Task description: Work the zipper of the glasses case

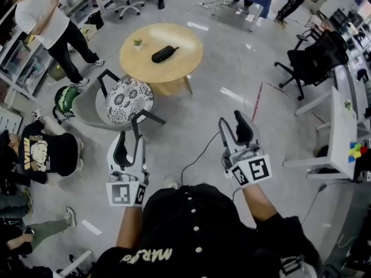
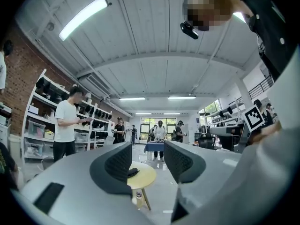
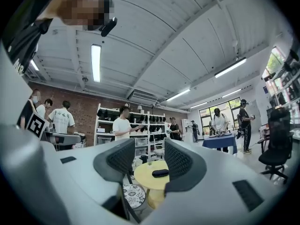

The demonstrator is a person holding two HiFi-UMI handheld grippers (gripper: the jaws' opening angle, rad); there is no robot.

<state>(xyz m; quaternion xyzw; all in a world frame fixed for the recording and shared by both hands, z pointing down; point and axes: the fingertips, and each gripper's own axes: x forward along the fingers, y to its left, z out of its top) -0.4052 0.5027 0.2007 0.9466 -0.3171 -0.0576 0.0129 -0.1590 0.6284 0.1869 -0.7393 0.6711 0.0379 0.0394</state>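
Left hand-held gripper and right hand-held gripper stand wide and empty; the black oblong glasses case lies well apart on the round yellow surface, probably light and slide-prone: brace its body, pinch the zipper pull

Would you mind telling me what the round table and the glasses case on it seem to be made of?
Round table: probably wood or laminate; smooth pale yellow top with a soft glare patch. Glasses case: black with a dull, unreflective surface, likely fabric-covered or moulded foam; too small to confirm.
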